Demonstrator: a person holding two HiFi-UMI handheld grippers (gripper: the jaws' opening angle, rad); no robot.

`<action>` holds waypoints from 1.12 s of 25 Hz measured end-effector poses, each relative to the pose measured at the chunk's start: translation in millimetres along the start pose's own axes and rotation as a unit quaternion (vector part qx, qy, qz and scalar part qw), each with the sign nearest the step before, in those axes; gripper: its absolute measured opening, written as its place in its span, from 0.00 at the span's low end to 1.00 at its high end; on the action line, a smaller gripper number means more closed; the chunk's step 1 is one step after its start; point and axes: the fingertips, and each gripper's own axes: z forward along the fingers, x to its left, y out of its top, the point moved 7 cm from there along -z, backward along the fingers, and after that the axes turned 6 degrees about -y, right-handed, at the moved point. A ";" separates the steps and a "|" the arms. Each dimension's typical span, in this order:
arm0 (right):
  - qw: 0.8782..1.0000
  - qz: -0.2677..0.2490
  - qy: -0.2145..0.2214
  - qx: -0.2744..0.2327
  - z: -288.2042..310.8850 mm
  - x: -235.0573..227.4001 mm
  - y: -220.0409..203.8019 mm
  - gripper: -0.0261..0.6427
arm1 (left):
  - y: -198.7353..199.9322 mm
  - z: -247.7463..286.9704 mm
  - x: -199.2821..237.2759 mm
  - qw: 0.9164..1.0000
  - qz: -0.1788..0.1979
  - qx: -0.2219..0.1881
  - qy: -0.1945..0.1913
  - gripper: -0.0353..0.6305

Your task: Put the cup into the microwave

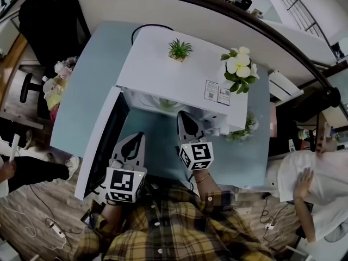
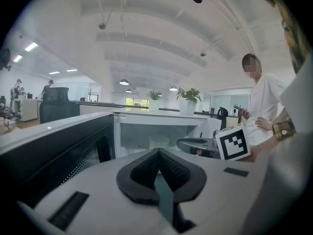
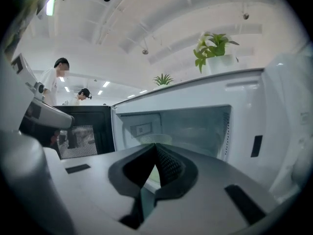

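A white microwave [image 1: 179,75] stands on a light blue table [image 1: 87,91], and its door [image 1: 103,145] is swung open to the left. A pale green cup [image 1: 167,105] sits inside the cavity; it also shows in the left gripper view [image 2: 159,142], and as a rim behind the jaws in the right gripper view [image 3: 157,139]. My right gripper [image 1: 185,117] is just outside the opening, shut with nothing in it [image 3: 155,149]. My left gripper [image 1: 136,138] is lower left, beside the open door, shut and empty too [image 2: 157,152].
On top of the microwave are a small green plant [image 1: 179,49] and a pot of white flowers [image 1: 239,64]. A person in white [image 1: 321,184] stands at the right, past the table's edge. A black office chair [image 1: 49,20] is at the far left.
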 end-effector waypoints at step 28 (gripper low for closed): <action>0.999 0.023 0.018 -0.023 -103.3 -23.8 57.5 0.04 | 17.7 14.2 -21.8 0.999 0.024 -0.013 -0.028 0.04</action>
